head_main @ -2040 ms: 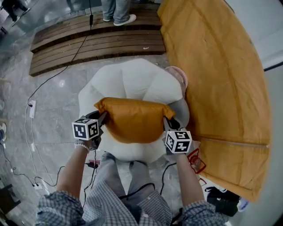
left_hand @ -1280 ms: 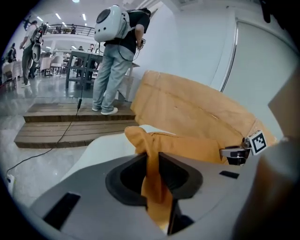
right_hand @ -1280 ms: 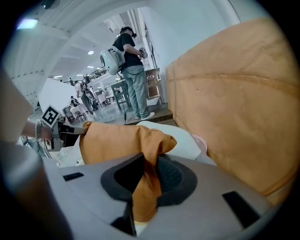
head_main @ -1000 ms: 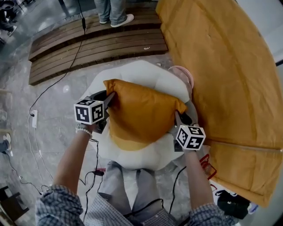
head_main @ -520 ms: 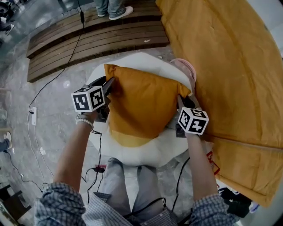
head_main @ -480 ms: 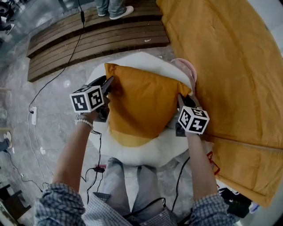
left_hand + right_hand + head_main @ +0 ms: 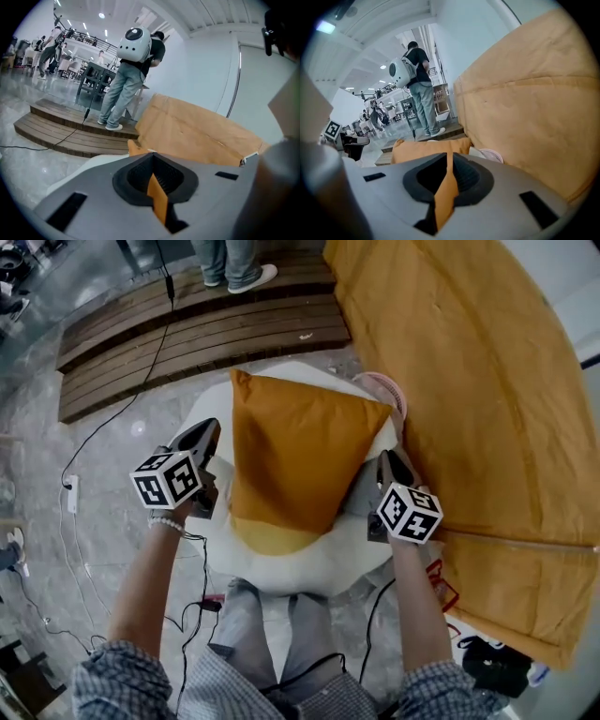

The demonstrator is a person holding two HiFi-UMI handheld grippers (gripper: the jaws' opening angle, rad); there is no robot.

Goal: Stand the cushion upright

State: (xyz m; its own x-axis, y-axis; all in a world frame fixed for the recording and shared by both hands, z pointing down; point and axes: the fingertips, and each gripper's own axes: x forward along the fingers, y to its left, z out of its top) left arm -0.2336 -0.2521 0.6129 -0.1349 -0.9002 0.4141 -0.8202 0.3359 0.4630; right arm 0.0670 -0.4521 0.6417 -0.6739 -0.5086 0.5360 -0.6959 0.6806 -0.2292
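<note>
Status: cushion [image 7: 291, 456] is up on its lower edge on the white seat [image 7: 309, 554], top corners high. From the steep head view it looks to be leaning rather than plumb. I read this as the tail of the stand-up step: placement done, hands-off check in hand.

Left tool [image 7: 207, 430]: jaws together, just been closing. In the head view it sits just beside the cushion's left edge, not touching. The left gripper view shows a thin orange strip in the seam, but the cushion corner lies beyond the tool and apart from that strip. So I take it as holding nothing.

Right tool [image 7: 386, 458]: jaws narrow, also just been closing, with a somewhat wider orange strip in the gap. The head view puts it just beside the right edge, below the top right corner. No view confirms whether that strip is cushion cloth.

Next move, my call:
- make sure the right tool is free of cloth before pulling back, else it drags the cushion over
- back both tools straight out sideways, no brushing the edges
- the seat looks soft, so watch for a slump; if it tips, re-grip both top corners and set it more upright
</note>
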